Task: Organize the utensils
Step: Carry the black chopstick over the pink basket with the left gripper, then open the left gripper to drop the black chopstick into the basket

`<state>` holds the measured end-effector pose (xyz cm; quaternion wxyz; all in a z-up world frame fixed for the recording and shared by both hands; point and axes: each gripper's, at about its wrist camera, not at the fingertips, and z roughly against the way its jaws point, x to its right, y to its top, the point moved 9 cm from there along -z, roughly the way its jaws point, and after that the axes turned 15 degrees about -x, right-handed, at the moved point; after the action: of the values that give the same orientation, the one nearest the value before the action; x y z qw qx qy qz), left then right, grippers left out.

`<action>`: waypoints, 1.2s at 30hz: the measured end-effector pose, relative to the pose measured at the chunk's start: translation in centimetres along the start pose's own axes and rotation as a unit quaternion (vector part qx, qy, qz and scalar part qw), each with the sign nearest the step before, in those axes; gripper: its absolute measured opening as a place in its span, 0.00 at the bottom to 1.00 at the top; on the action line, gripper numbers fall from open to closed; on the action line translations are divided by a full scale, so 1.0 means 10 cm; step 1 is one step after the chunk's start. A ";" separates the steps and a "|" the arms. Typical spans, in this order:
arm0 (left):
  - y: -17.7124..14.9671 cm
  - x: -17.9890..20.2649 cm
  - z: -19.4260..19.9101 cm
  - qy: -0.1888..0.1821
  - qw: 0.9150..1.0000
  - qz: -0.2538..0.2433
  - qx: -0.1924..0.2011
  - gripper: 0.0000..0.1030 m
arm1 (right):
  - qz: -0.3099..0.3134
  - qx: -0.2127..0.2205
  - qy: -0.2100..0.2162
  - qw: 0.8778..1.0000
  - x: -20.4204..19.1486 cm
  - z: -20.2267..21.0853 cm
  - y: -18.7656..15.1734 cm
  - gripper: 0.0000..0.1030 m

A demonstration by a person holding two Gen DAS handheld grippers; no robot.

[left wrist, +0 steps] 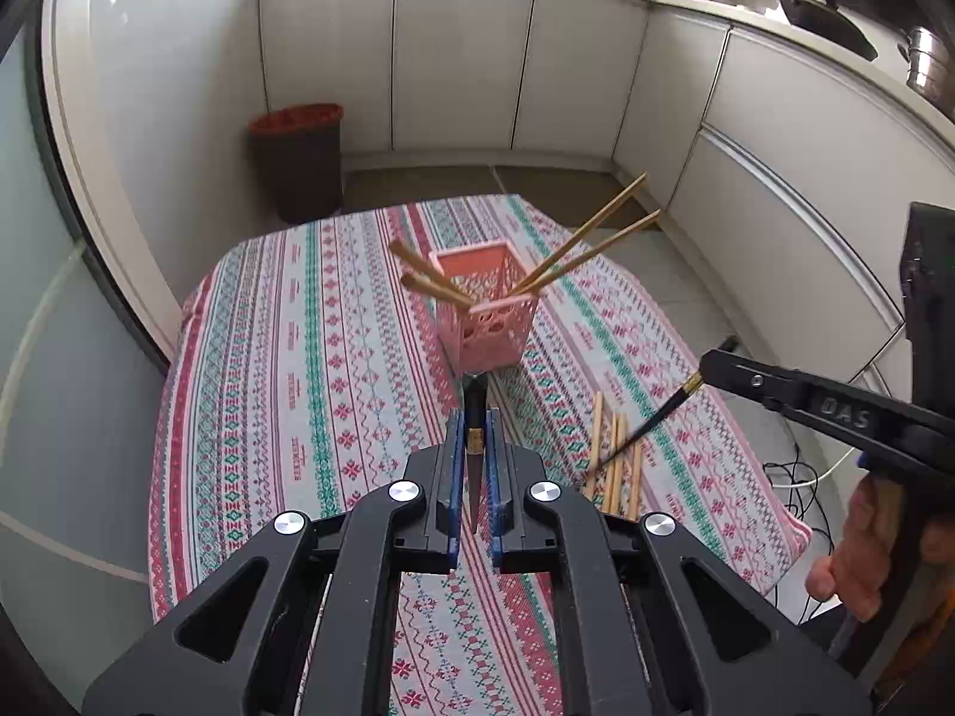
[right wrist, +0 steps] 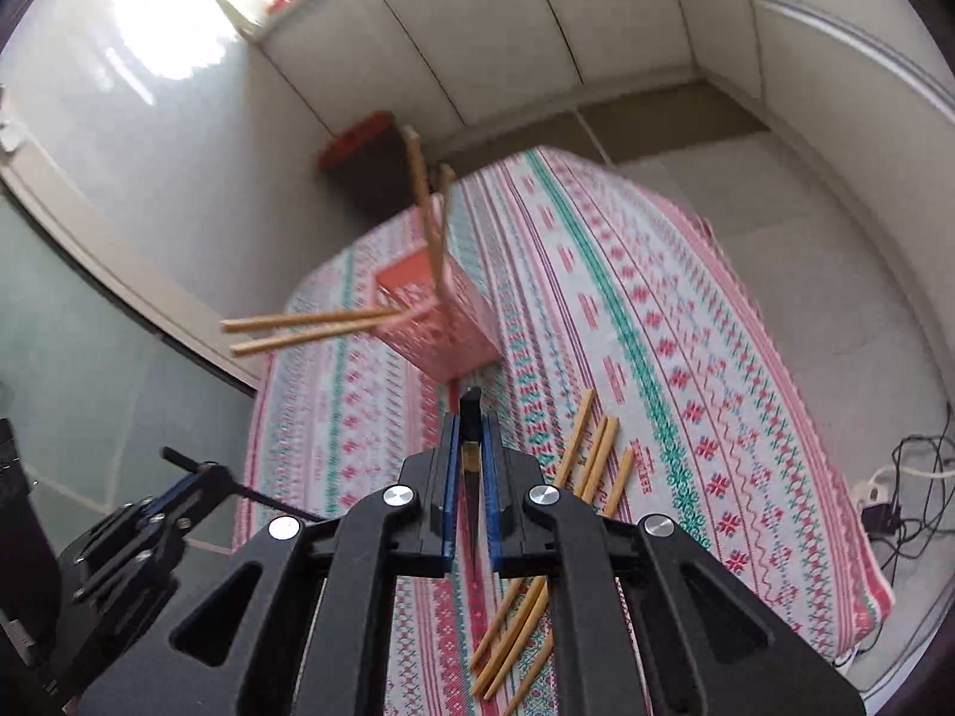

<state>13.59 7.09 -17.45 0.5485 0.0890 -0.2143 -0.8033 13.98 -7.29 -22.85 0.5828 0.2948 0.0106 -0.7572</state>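
A: Stock check, table (left wrist: 334, 358) with striped cloth. Holder?

B: One pink slotted basket (left wrist: 486, 322), upright, toward the far middle of the table. Contents: four light wooden chopsticks (left wrist: 588, 241), two leaning out right, two leaning out left, tips down inside. No dividers made out within.

A: Loose items?

B: A small bundle of light wooden chopsticks (right wrist: 588, 453) lying flat on the cloth, near right of the basket, well apart from it. Looks like four or five; partly hidden behind the tools, so count unsure.

A: In hand?

B: Left tool (left wrist: 474, 417) clamped on one dark chopstick (left wrist: 476, 447) with a gold band, held along the jaws, butt end toward the basket, off the table. Right tool (right wrist: 471, 435) likewise pinched on a second dark chopstick (right wrist: 471, 477), same type, raised over the near cloth, just this side of the basket.

A: Progress?

B: Roughly at the halfway mark, by judgement. Filed: four wooden. Pending: dark pair to go into the basket, then the loose wooden bundle. Likely next entry: dark pair, tips down, into the open top.
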 end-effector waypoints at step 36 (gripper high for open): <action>1.63 -0.27 0.45 -0.010 0.980 0.106 0.166 0.35 | -0.012 0.192 0.014 0.981 -0.31 0.71 1.63 0.07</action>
<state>26.69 5.70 -6.53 0.6060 0.1474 -0.3583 -0.6947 25.86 -12.30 -10.23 0.5057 0.4117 -0.1234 -0.7480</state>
